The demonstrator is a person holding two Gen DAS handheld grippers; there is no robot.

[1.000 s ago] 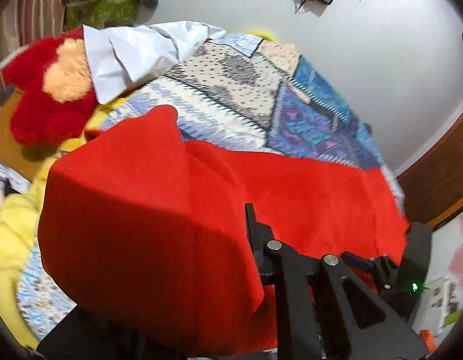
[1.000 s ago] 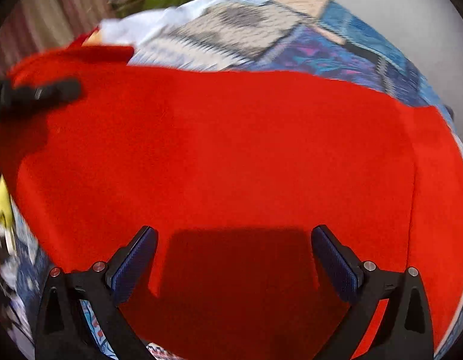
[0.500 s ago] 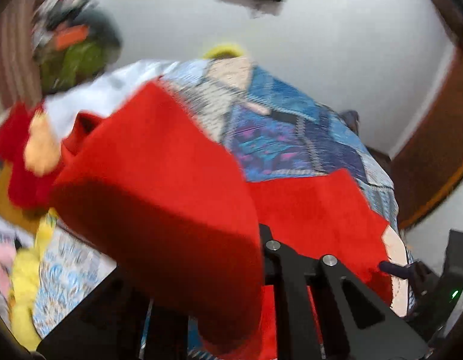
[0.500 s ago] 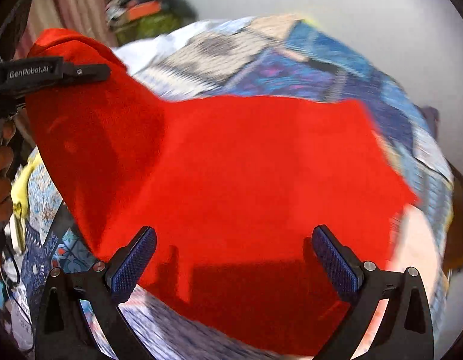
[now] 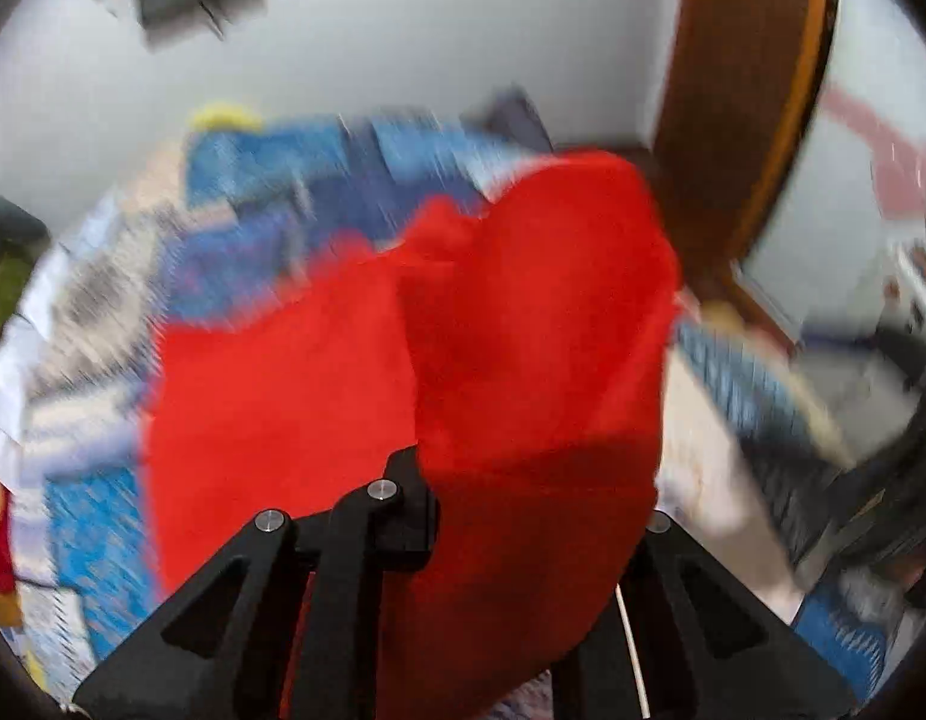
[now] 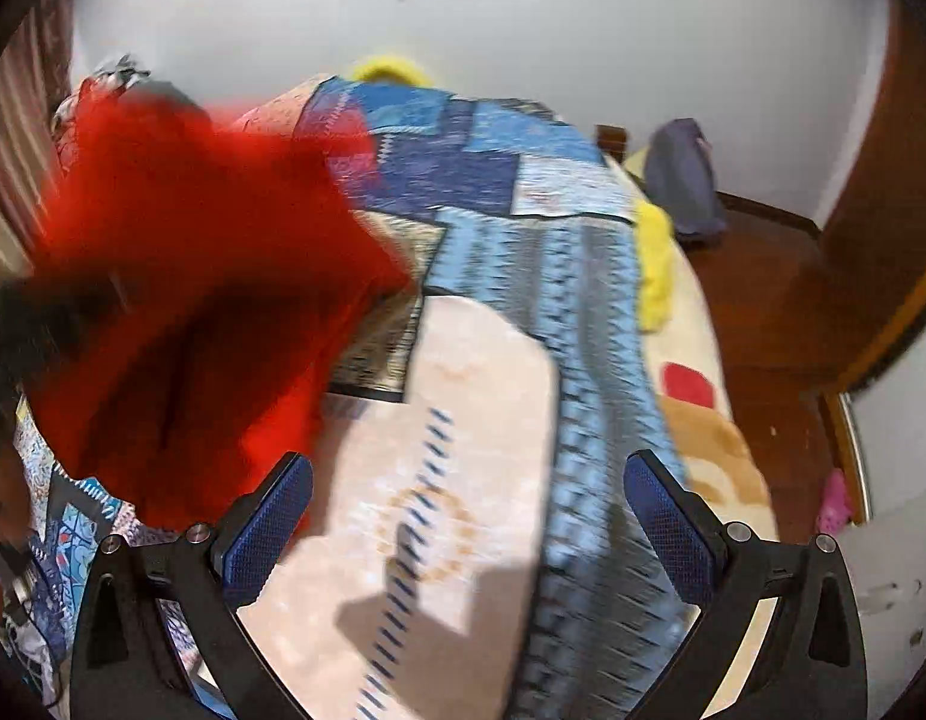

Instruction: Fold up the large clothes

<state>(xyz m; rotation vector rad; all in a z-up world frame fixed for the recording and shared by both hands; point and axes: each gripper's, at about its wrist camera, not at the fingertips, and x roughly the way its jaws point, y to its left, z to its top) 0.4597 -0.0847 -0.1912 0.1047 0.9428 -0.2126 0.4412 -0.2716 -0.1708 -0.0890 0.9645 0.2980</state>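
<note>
Since the earlier frames the red cloth (image 5: 523, 360) has been swept from lying spread across the patchwork bedspread (image 5: 271, 228) to hanging bunched in a doubled fold, and in the right wrist view it has slid from centre frame to the left. In the left wrist view it fills the centre and drapes over the left gripper (image 5: 523, 504), whose jaws are pinched on its edge. It billows and sags freely, so I judge it light, soft and limp with no stiffness; it should follow wherever a corner is led. In the right wrist view the cloth (image 6: 181, 276) sits at the left, and the right gripper (image 6: 469, 516) at lower centre stands wide with nothing between its blue pads (image 6: 271, 516). A free corner or hem looks the best hold.
</note>
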